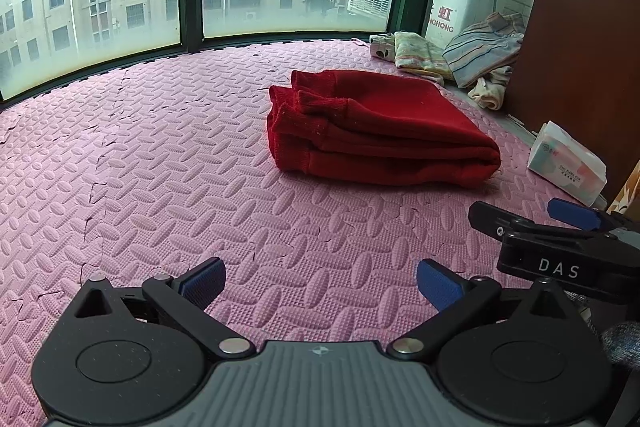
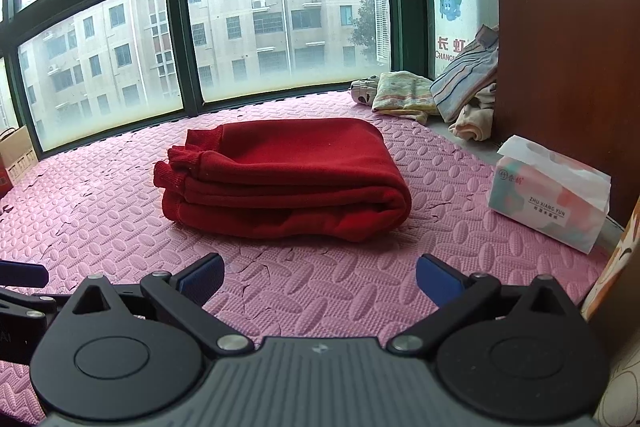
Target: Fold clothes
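Observation:
A red garment (image 1: 380,131) lies folded in a thick stack on the pink foam mat (image 1: 160,167), its ribbed cuffs at the left end. It also shows in the right wrist view (image 2: 288,175). My left gripper (image 1: 320,281) is open and empty, low over the mat and well short of the garment. My right gripper (image 2: 320,277) is open and empty, short of the garment's near edge. The right gripper's fingers (image 1: 572,213) show at the right of the left wrist view. A left gripper finger (image 2: 20,273) shows at the left edge of the right wrist view.
A pack of tissues (image 2: 550,193) lies right of the garment, by a brown wooden panel (image 2: 560,47). A pile of other clothes (image 2: 440,95) sits in the far right corner. Windows (image 2: 280,27) line the mat's far edge. A cardboard box (image 2: 16,153) stands far left.

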